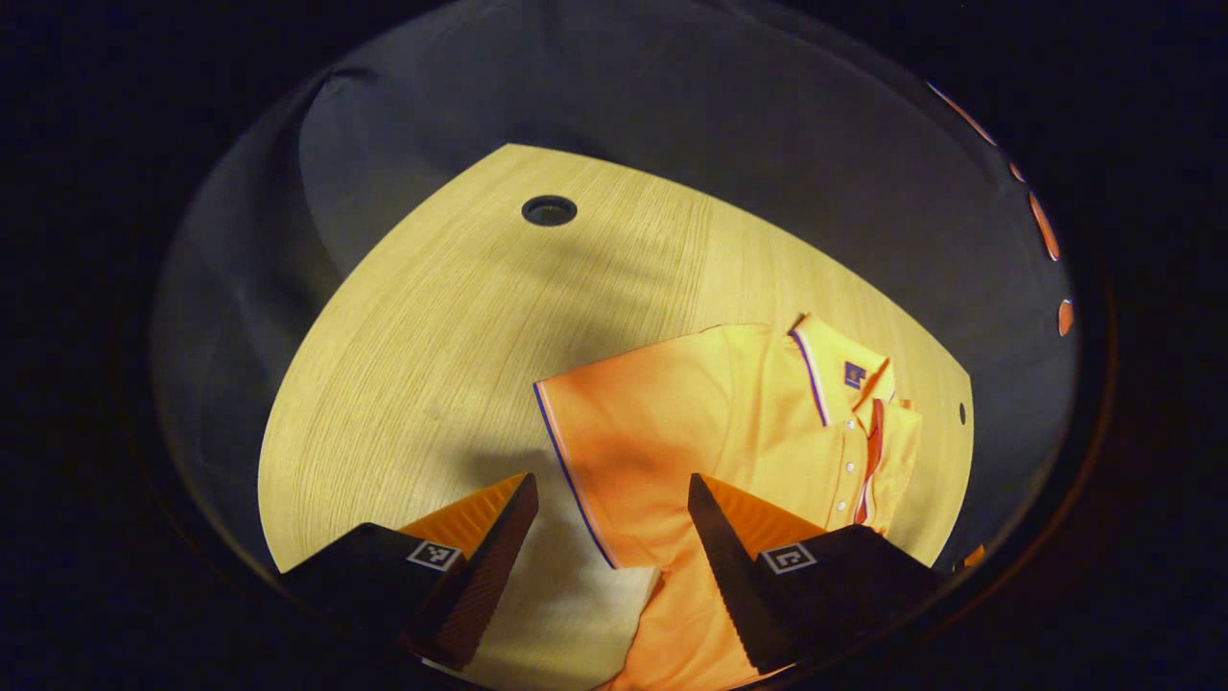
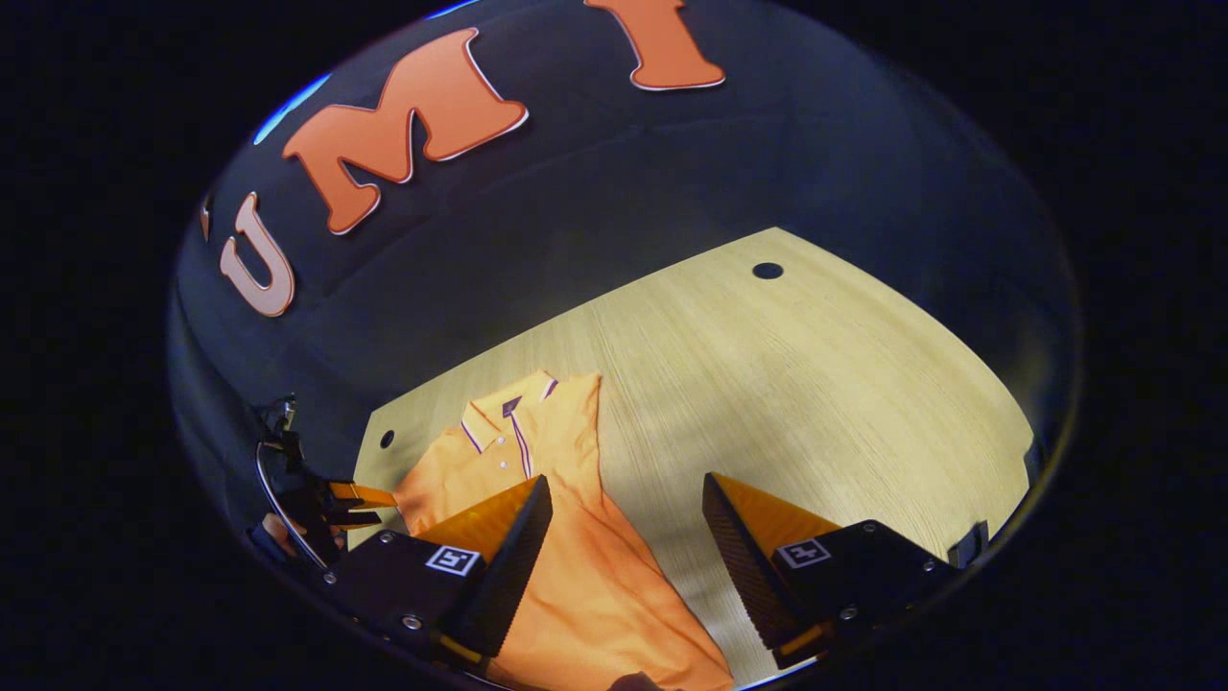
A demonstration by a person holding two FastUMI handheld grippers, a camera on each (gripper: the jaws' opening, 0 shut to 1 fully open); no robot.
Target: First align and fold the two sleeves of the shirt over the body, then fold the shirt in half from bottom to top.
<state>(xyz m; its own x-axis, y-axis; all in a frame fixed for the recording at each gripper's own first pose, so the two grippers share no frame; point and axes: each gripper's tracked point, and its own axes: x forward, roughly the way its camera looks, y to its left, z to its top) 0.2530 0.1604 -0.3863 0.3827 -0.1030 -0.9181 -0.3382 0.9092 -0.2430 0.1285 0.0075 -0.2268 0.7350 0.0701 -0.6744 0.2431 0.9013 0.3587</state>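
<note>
1. In the left gripper view, the left gripper [image 1: 614, 489] is seen with its fingers spread wide apart; nothing is held between them, and whether they touch the cloth below cannot be told.
2. Just beyond those fingers, the orange shirt [image 1: 672, 432] is laid flat on the wooden table [image 1: 432, 336], its striped sleeve edge [image 1: 566, 470] lying between the fingertips.
3. Farther off, the collar [image 1: 830, 369] and buttoned placket are seen near the table's far right edge.
4. In the right gripper view, the right gripper [image 2: 624, 489] is likewise held wide open, empty, above the shirt [image 2: 576, 576] and bare table [image 2: 815, 384].
5. At the far left of that view, the other gripper [image 2: 360, 504] is seen beside the shirt.
</note>
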